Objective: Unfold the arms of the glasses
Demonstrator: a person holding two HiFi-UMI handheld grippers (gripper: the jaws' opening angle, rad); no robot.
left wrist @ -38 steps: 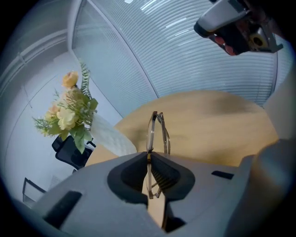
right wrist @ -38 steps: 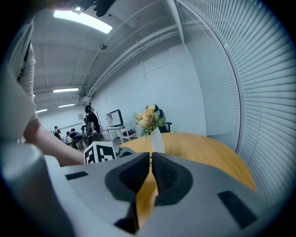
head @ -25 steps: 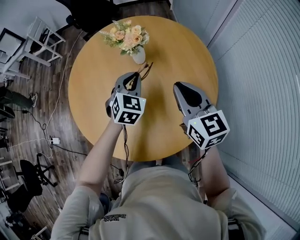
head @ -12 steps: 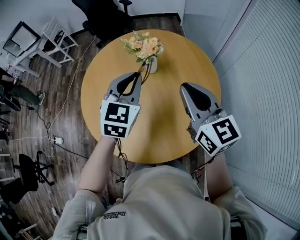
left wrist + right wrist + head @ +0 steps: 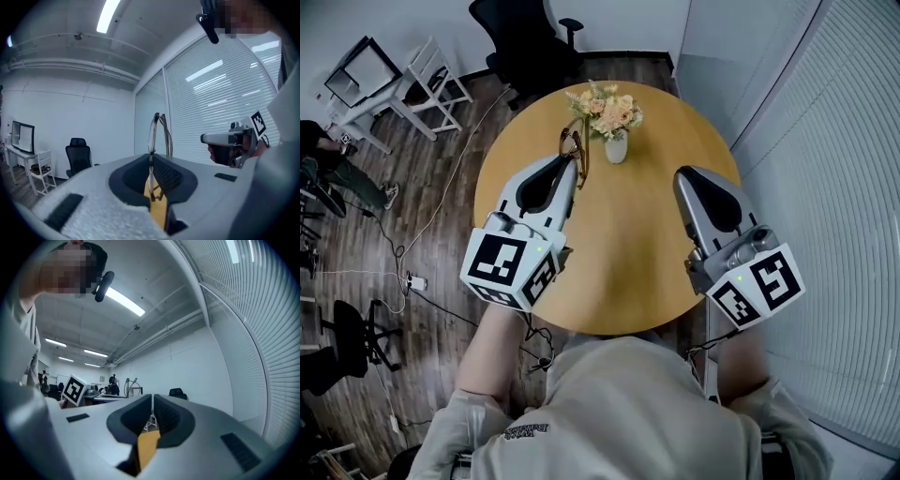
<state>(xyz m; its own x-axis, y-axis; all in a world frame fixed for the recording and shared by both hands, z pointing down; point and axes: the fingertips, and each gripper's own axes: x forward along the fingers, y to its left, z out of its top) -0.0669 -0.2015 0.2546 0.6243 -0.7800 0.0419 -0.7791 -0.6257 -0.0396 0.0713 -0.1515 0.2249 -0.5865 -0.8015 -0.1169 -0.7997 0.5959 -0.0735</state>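
A pair of thin dark-framed glasses (image 5: 575, 148) with its arms folded is pinched in my left gripper (image 5: 571, 166), which is shut on the frame and holds it above the round wooden table (image 5: 628, 244). In the left gripper view the glasses (image 5: 158, 133) stand upright, edge-on, rising out of the closed jaws of the left gripper (image 5: 152, 158). My right gripper (image 5: 694, 175) hovers to the right, apart from the glasses, shut with nothing in it. Its jaws meet in the right gripper view, where the right gripper (image 5: 153, 399) holds nothing.
A white vase of peach flowers (image 5: 612, 118) stands at the table's far side, just right of the glasses. A black office chair (image 5: 525, 42) and a white chair (image 5: 427, 80) stand on the floor beyond. Window blinds (image 5: 834, 187) line the right.
Both grippers have risen toward the head camera. The left one has lifted the glasses up off the table, left of the vase. The right one stays shut.
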